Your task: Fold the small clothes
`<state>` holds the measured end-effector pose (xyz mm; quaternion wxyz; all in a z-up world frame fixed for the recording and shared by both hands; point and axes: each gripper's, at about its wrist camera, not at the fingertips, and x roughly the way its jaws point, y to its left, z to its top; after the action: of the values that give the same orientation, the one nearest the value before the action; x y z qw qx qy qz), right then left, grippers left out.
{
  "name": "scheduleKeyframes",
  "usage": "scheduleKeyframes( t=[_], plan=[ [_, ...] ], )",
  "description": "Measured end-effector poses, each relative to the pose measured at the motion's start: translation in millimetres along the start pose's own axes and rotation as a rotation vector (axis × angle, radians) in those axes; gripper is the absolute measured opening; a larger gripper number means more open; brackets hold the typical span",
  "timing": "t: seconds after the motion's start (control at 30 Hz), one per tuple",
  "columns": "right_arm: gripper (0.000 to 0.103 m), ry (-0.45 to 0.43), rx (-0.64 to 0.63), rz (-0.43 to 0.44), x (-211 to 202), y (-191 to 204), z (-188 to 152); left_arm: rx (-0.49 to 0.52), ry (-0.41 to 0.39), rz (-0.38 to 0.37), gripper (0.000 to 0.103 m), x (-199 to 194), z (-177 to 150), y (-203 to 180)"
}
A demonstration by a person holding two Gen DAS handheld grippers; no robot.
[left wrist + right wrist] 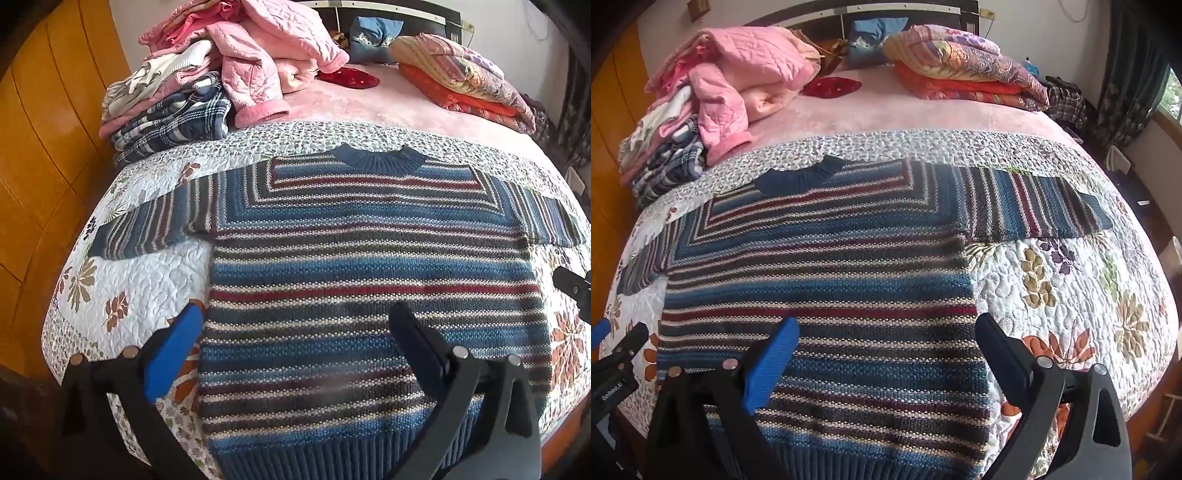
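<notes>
Left gripper (295,343), right gripper (886,343): both wide open, holding nothing, above near hem. Striped sweater (369,266): flat on quilt (147,273), sleeves outspread. Clothes pile (207,77): far left.

A home bedroom.
A bed under a white floral quilted bedspread (1052,266) fills the room; behind it a dark headboard (905,9), left an orange wooden wardrobe (44,147), right dark patterned curtains (1126,81).

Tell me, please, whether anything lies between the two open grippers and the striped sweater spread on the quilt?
Nothing visible does. The left gripper and right gripper hang open directly above the striped sweater, which lies flat and uncovered on the floral quilt. The pile of clothes sits farther back, clear of it.
</notes>
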<state>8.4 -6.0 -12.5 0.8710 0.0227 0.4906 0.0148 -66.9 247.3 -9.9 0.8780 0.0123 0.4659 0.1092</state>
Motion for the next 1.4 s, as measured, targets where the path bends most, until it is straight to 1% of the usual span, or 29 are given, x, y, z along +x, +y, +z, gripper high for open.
scheduleKeyframes(
  t=[1.4],
  plan=[
    [0.098,0.003,0.009,-0.003,6.5,-2.4,-0.2,-0.005,-0.020,0.017,0.100,-4.1,-0.5,1.5]
  ],
)
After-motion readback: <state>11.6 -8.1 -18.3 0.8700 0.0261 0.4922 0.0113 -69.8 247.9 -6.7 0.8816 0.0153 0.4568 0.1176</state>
